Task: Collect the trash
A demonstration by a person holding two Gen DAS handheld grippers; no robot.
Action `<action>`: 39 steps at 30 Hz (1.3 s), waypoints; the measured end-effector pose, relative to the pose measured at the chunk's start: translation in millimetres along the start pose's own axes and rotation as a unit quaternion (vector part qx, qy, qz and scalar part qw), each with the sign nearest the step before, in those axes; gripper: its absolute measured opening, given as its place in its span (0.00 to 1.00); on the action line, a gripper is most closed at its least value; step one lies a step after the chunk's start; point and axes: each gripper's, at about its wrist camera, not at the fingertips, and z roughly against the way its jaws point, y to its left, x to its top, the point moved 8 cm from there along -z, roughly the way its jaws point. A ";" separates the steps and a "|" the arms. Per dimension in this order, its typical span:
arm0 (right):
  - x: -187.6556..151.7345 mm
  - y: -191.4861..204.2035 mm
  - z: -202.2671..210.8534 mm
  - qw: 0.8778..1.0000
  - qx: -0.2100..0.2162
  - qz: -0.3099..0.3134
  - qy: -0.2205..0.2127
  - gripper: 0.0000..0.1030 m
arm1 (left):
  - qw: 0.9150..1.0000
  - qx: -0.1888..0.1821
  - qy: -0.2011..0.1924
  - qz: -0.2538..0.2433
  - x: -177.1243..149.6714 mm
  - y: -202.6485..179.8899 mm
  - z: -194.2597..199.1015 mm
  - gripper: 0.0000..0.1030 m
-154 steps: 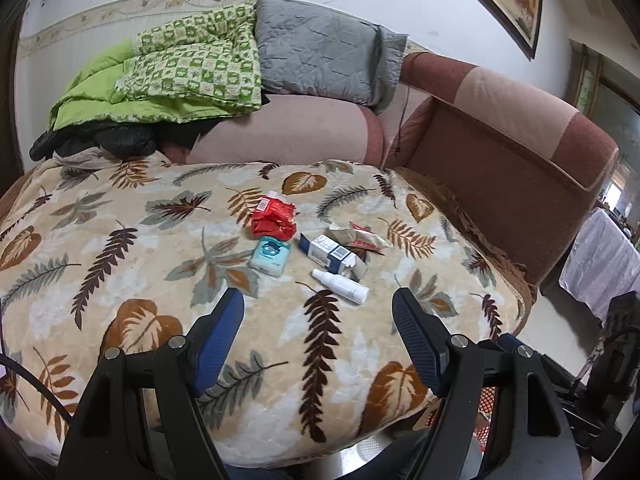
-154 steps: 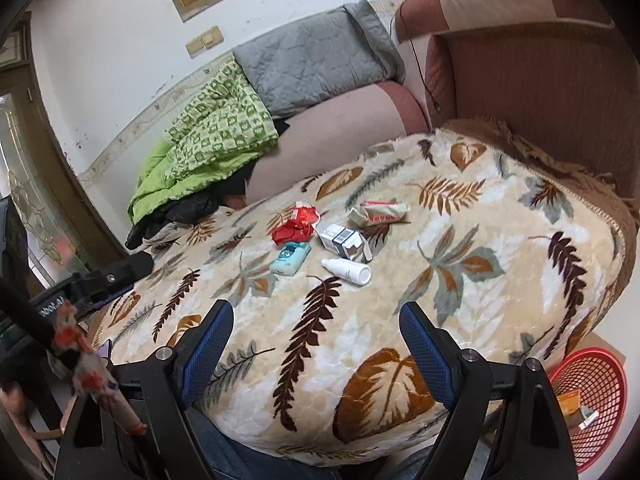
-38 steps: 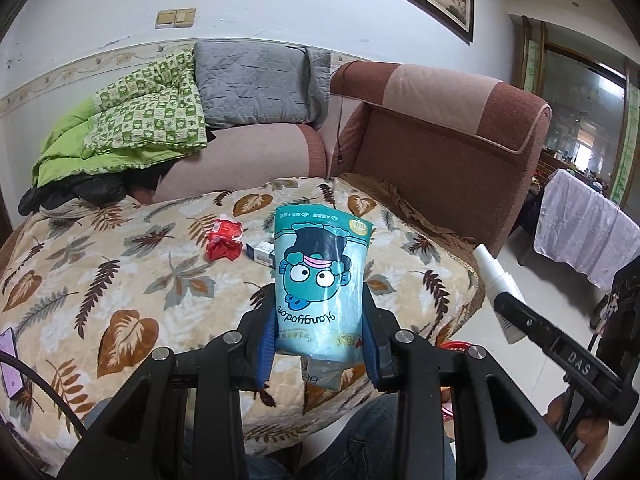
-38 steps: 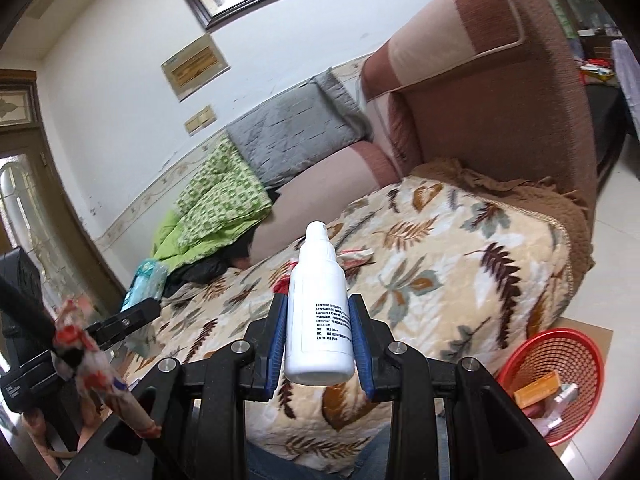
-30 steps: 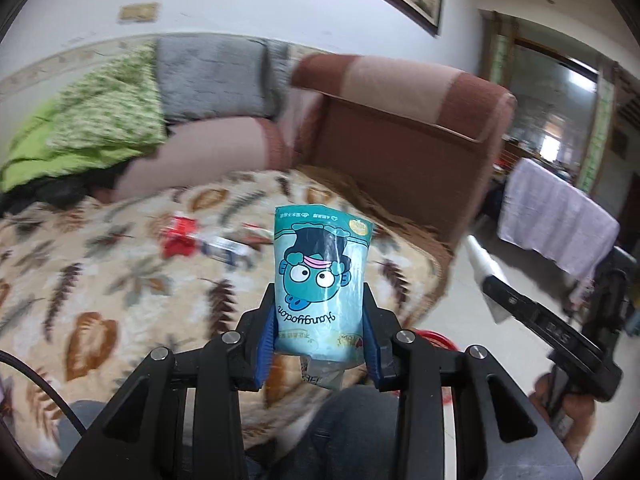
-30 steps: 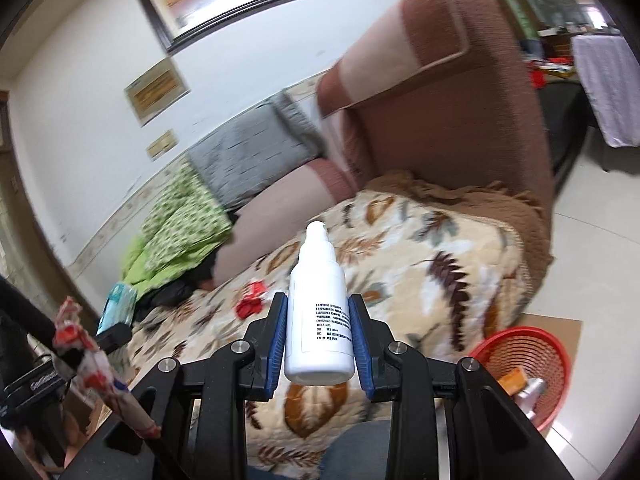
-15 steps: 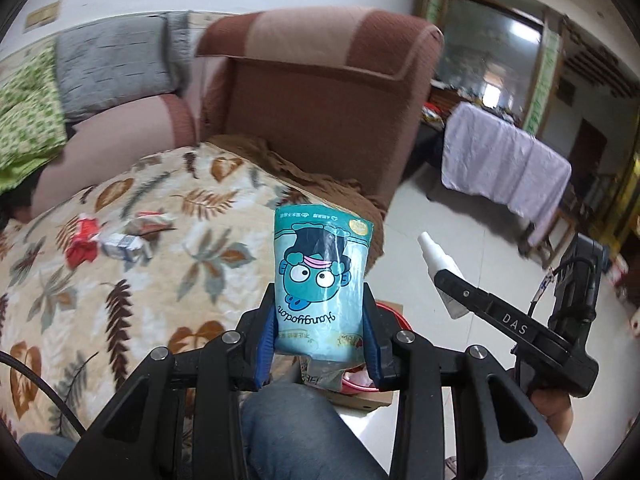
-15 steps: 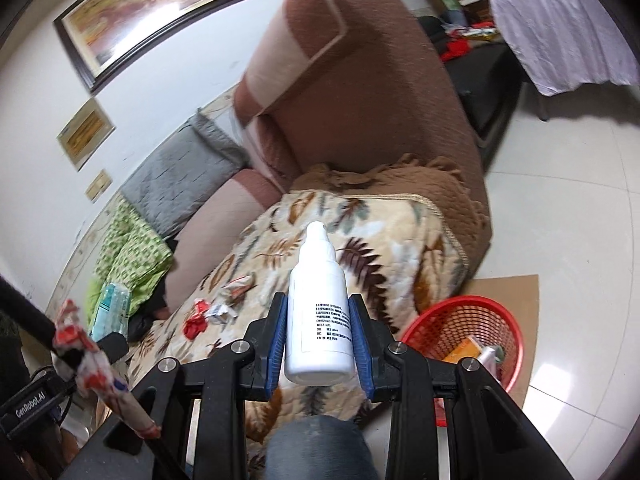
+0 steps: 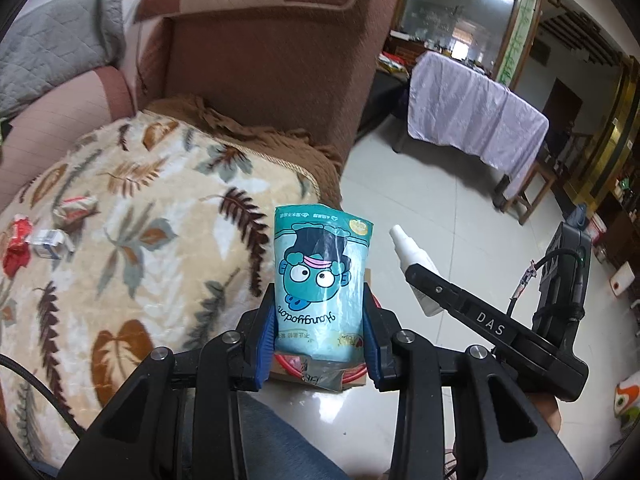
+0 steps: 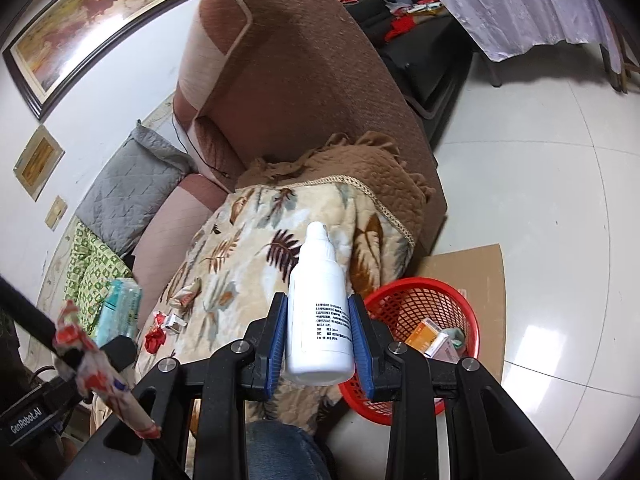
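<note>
**Beside the red basket, both grippers loaded**

Beside the sofa's leaf-print blanket, left of the basket, a red wrapper, a small box and a crumpled packet lie on the fabric. The left gripper is clamped on a teal tissue pack, held upright above the basket, whose rim is mostly hidden behind the pack in the left wrist view. Only the right wrist view shows the red basket openly, on cardboard on the tiled floor, with boxes inside. The right gripper is closed on a white bottle, nozzle forward, just left of the basket and above its near rim.
</note>
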 end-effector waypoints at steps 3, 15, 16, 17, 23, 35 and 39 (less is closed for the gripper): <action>-1.8 -11.6 -6.5 1.000 -0.004 -0.009 0.005 0.32 | 1.000 0.001 0.018 -0.003 -5.5 -4.3 -20.4 0.34; -7.5 -33.2 -23.0 0.999 -0.003 -0.029 0.021 0.32 | 0.996 -0.025 0.078 0.018 -21.1 -3.0 -79.9 0.34; -7.5 -32.8 -24.4 0.999 -0.003 -0.030 0.022 0.32 | 0.996 -0.026 0.080 0.017 -21.7 -3.3 -82.2 0.34; -7.9 -33.8 -25.2 0.999 -0.004 -0.030 0.023 0.32 | 0.996 -0.027 0.083 0.016 -22.8 -3.8 -85.2 0.34; -9.7 -43.0 -32.1 0.999 -0.007 -0.043 0.031 0.32 | 0.995 -0.030 0.092 0.014 -26.5 -2.5 -95.9 0.34; -9.9 -46.6 -37.1 0.998 -0.007 -0.048 0.033 0.32 | 0.994 -0.033 0.102 0.018 -31.4 4.4 -106.8 0.35; -9.3 -45.8 -38.6 0.998 -0.004 -0.046 0.030 0.32 | 0.993 -0.037 0.106 0.021 -31.8 4.8 -111.5 0.35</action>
